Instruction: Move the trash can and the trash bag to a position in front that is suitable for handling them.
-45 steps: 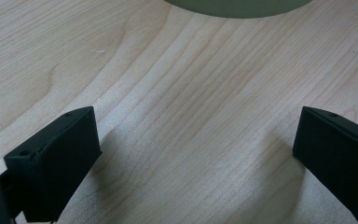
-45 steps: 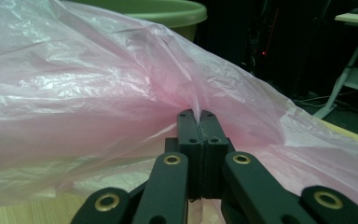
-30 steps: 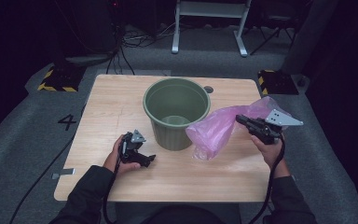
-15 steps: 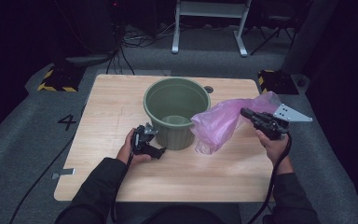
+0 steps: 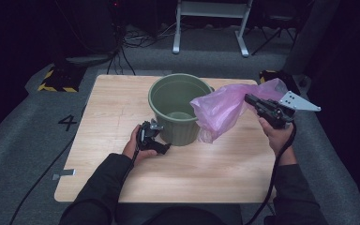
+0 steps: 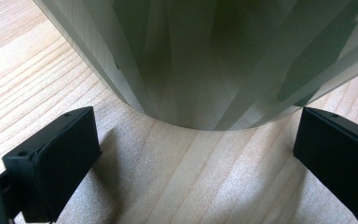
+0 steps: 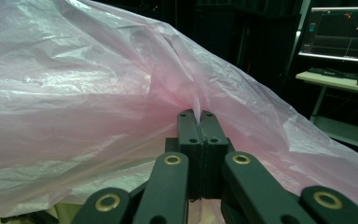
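Green bin point(image 6: 214, 60) wall close ahead on wood table point(image 6: 205, 182), left gripper point(image 6: 193, 154) jaws wide apart, flanking its base.

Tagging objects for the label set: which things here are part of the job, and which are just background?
In the job:
- green bin
- pink bag, pinched in the right gripper
- left gripper, jaws open at the bin's base

Lying about:
- white stand
- floor cables
- monitor
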